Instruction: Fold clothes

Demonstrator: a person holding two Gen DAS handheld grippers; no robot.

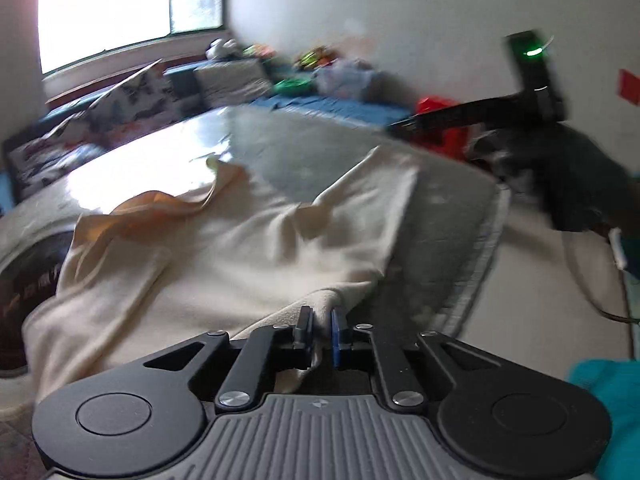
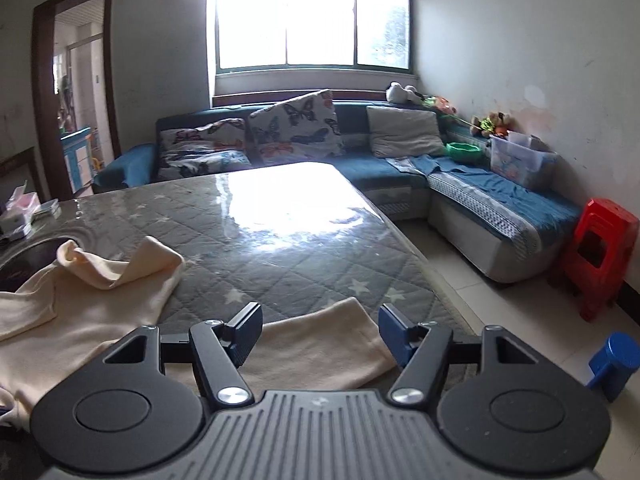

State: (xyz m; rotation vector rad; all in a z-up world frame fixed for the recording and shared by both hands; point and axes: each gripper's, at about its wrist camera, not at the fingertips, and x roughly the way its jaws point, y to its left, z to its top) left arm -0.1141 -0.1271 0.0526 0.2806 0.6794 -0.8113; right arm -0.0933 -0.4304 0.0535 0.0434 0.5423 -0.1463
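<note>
A cream garment [image 1: 240,248] lies rumpled on the grey quilted table [image 1: 304,152]. My left gripper [image 1: 321,326] is shut on a pinched fold at the garment's near edge. In the right wrist view the same garment [image 2: 320,344] spreads from the left to below the fingers, with one raised fold at the left. My right gripper [image 2: 320,334] is open and empty, hovering just above the garment's near corner. The right gripper [image 1: 404,122] also shows at the right of the left wrist view, blurred.
The table [image 2: 304,240] has a glossy cover with star print. A blue sofa [image 2: 500,196] with butterfly pillows wraps the far side. A red stool [image 2: 600,248] and a blue stool [image 2: 614,360] stand on the floor at right. Small items [image 2: 24,212] sit at the table's left.
</note>
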